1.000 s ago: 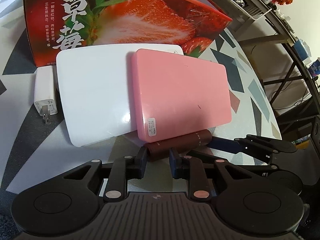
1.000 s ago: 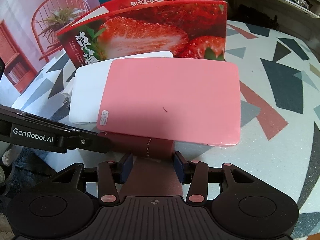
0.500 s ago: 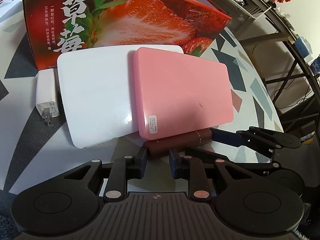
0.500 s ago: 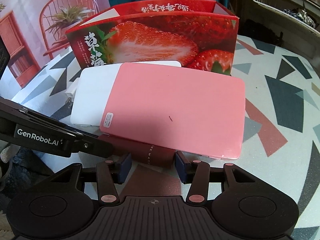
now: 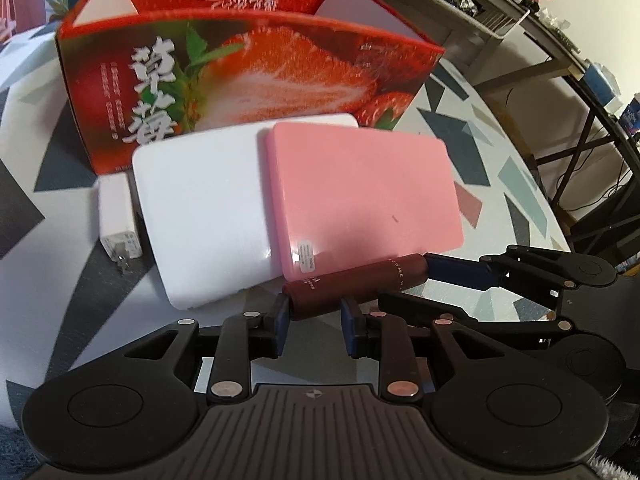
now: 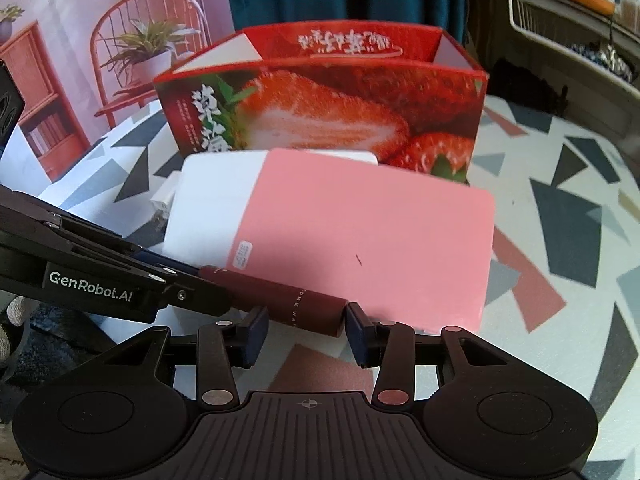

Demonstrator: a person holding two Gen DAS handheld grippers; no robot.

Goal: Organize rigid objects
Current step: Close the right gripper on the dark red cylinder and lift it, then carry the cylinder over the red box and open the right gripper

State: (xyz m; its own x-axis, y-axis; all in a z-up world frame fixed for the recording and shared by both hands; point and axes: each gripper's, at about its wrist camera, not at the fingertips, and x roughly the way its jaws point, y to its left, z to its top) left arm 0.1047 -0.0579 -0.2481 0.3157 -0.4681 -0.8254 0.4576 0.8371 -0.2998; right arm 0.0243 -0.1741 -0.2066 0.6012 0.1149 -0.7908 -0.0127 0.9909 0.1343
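Patterned table [image 5: 520, 184] | open strawberry box [image 5: 248, 76] at back | white case [image 5: 204, 216] flat, pink case [image 5: 360, 196] overlapping | maroon tube [image 5: 352, 284] propping pink case's near edge | left tool [image 5: 312, 320] and right tool [image 6: 304, 330] each gripping one tube end
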